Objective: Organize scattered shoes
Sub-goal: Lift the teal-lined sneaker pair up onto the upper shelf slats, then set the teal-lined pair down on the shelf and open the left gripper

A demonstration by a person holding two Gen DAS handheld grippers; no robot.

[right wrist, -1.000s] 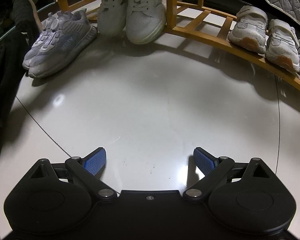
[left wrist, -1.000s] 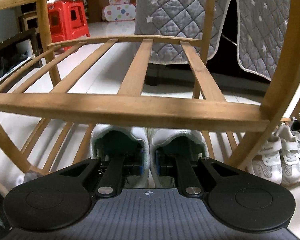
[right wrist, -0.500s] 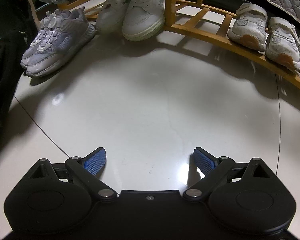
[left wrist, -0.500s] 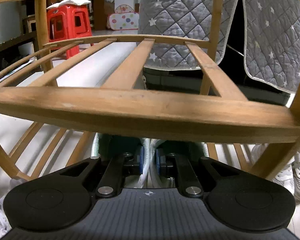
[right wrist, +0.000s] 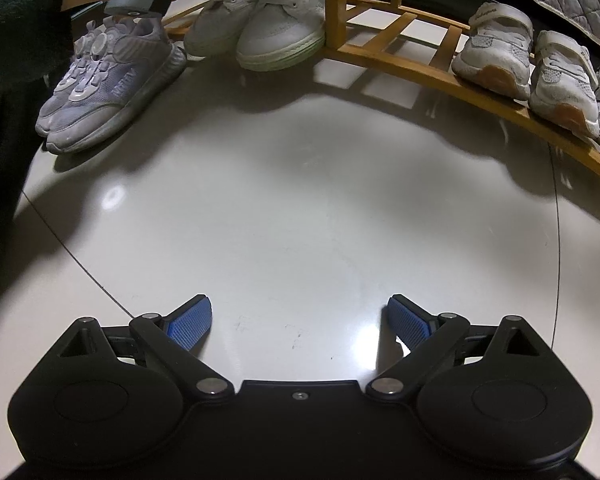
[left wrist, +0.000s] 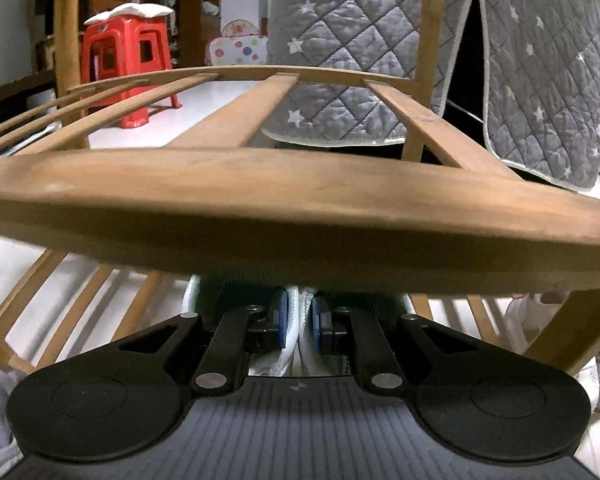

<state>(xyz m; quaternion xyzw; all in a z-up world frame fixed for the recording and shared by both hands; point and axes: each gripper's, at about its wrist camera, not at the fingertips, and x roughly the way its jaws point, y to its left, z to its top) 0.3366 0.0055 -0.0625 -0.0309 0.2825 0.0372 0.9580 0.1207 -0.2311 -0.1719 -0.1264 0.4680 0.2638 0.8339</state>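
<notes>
Left gripper (left wrist: 299, 322): closed tight, its blue pads pinching the touching inner collars of the pair of white sneakers (left wrist: 296, 344) together, just beneath the front rail of a slatted tier of the wooden shoe rack (left wrist: 284, 196).
White sneakers: from the right wrist view the pair (right wrist: 260, 20) stood side by side at the rack's left end, toes pointing outward over the floor (right wrist: 284, 208), just left of a rack post.
Right gripper (right wrist: 299, 318): spread wide, holding nothing, hovering over bare floor.
Grey sneakers (right wrist: 108, 80): a pair on the floor, just left of the white pair.
Small white shoes (right wrist: 532, 68): lined up on the rack's lowest tier at right.
Background: a red stool (left wrist: 128, 68) and a grey quilted cover (left wrist: 348, 52) behind the rack.
</notes>
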